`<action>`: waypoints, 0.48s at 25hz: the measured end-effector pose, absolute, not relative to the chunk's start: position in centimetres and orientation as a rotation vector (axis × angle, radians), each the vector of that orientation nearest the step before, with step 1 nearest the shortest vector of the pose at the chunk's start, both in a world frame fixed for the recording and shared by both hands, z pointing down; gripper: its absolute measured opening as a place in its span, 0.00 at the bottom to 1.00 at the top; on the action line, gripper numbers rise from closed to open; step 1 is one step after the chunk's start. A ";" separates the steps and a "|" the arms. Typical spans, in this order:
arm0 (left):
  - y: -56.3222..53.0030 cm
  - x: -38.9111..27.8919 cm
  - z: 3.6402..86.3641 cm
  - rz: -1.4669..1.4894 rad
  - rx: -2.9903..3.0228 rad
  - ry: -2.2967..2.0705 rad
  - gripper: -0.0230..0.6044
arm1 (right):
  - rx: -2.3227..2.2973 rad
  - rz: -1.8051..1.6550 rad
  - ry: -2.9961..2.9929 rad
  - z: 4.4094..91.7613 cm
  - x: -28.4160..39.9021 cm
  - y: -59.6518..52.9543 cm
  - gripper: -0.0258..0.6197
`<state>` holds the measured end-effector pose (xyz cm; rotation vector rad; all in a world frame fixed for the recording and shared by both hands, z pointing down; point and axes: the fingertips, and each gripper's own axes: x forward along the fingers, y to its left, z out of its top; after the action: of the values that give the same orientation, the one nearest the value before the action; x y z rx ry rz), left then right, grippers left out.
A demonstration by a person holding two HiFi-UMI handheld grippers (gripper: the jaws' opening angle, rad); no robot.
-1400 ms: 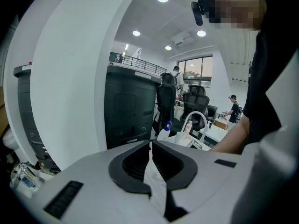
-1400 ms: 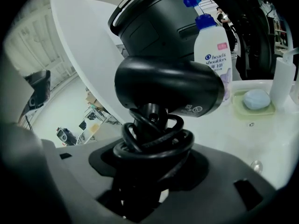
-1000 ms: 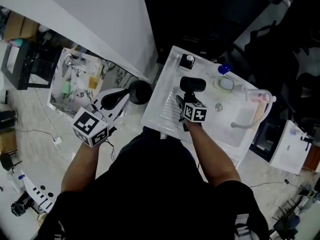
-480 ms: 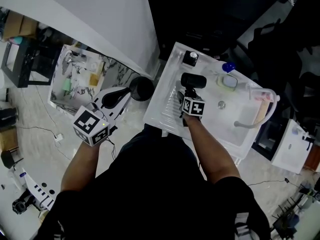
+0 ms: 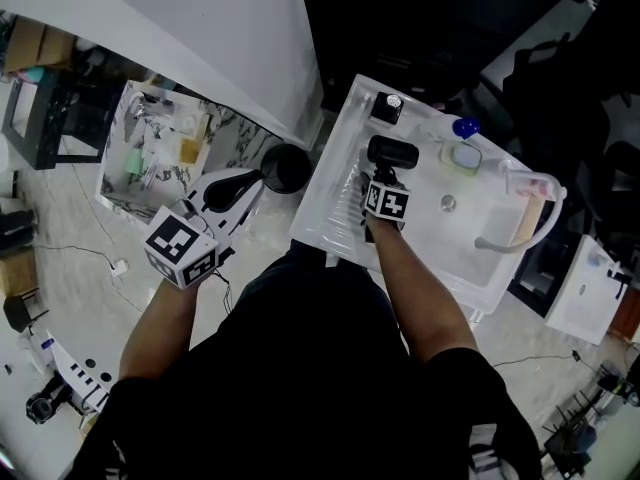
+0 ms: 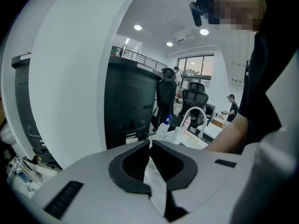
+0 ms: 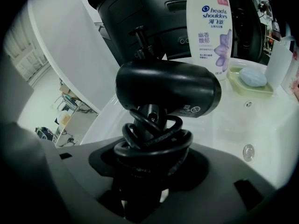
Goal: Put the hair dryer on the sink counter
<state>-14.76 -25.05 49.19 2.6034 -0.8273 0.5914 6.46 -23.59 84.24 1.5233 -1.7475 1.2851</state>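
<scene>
Hair dryer (image 5: 392, 154), black, clasped by its handle in the right tool (image 5: 382, 177), with the barrel lying crosswise above the jaws. Right gripper view: both jaws of the right tool (image 7: 145, 164) are clenched on the lower handle of the hair dryer (image 7: 168, 90), and the black cord (image 7: 154, 141) is wound in loops round that handle just above the jaws. The dryer sits over the flat left part of the white sink tabletop (image 5: 335, 213), left of the basin; no view settles whether it touches the surface.

Behind the dryer stand a black pump dispenser (image 7: 139, 41) and a white shampoo bottle (image 7: 209, 27) with purple print. A pale green soap dish (image 7: 254, 83) holding a bluish bar lies to the right of the bottle. A round metal drain (image 7: 248, 151) shows low on the right in the white surface (image 7: 224, 113). From the head view the soap dish (image 5: 462, 156) lies near the basin's far edge, the drain (image 5: 448, 202) in the basin, and a white curved faucet (image 5: 520, 233) at the basin's right side.

Left tool (image 5: 252, 182), white, is held well apart from the tabletop, over the patterned floor (image 5: 110, 298), next to a dark round container (image 5: 287, 168). Left gripper view: the jaws of the left tool (image 6: 150, 149) are drawn together, pointing toward the faucet (image 6: 191, 118) in the distance.
</scene>
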 end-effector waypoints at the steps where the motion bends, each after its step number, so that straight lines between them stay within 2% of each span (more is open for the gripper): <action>1: -25.0 -14.8 49.2 0.594 2.600 -0.826 0.10 | 1.525 1.284 -1.737 84.4 6.4 -23.6 0.46; 12: -24.9 -14.4 50.0 0.622 2.605 -0.794 0.10 | 1.563 1.251 -1.671 85.4 6.6 -24.6 0.46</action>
<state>-14.40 -24.90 49.97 2.6048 -0.7938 0.6216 6.59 -24.64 85.38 1.5627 -1.6709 1.2510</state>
